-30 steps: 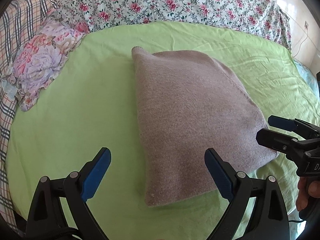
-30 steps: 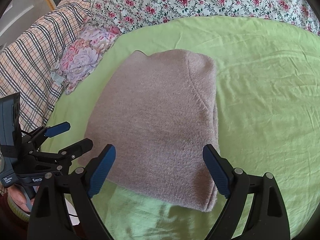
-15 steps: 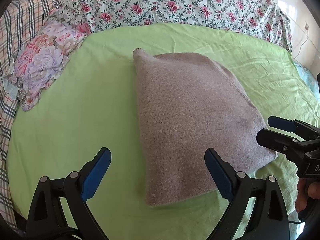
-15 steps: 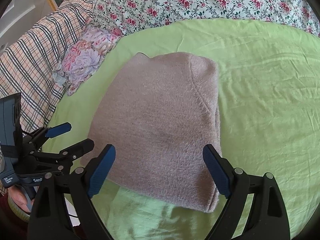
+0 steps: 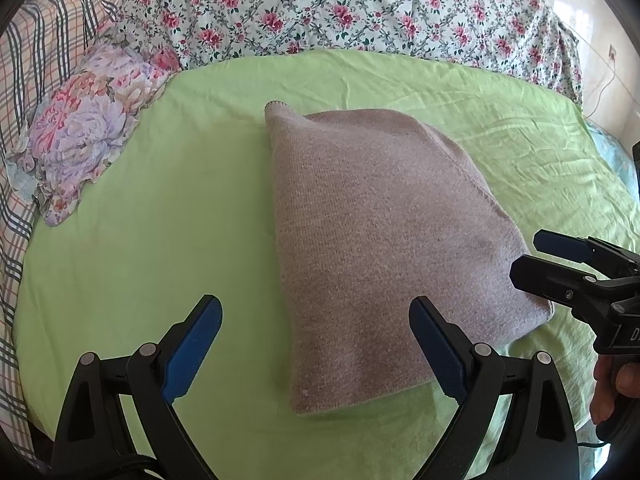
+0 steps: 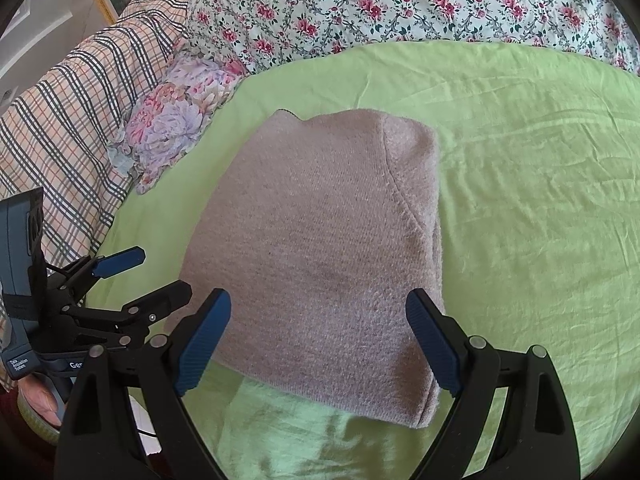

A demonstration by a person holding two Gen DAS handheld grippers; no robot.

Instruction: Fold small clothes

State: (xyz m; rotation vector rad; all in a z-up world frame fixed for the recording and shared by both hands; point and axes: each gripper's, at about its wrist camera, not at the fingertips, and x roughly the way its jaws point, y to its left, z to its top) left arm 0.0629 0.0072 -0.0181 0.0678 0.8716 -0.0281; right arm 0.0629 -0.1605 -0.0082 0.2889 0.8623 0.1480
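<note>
A mauve knit garment [image 5: 380,248] lies folded into a compact block on the green bedsheet [image 5: 140,248]; it also shows in the right wrist view [image 6: 324,248]. My left gripper [image 5: 316,340] is open and empty, held over the garment's near left corner. My right gripper [image 6: 318,340] is open and empty, above the garment's near edge. The right gripper shows at the right edge of the left wrist view [image 5: 560,264], and the left gripper shows at the left of the right wrist view [image 6: 132,284], both open beside the garment.
A floral quilt [image 5: 340,8] runs along the far side of the bed. A small floral pillow [image 5: 88,128] and a plaid blanket [image 6: 60,120] lie at the left. The sheet's near edge is bunched below the garment [image 6: 288,432].
Both grippers have drawn back slightly from the folded garment, staying open. The garment has not moved.
</note>
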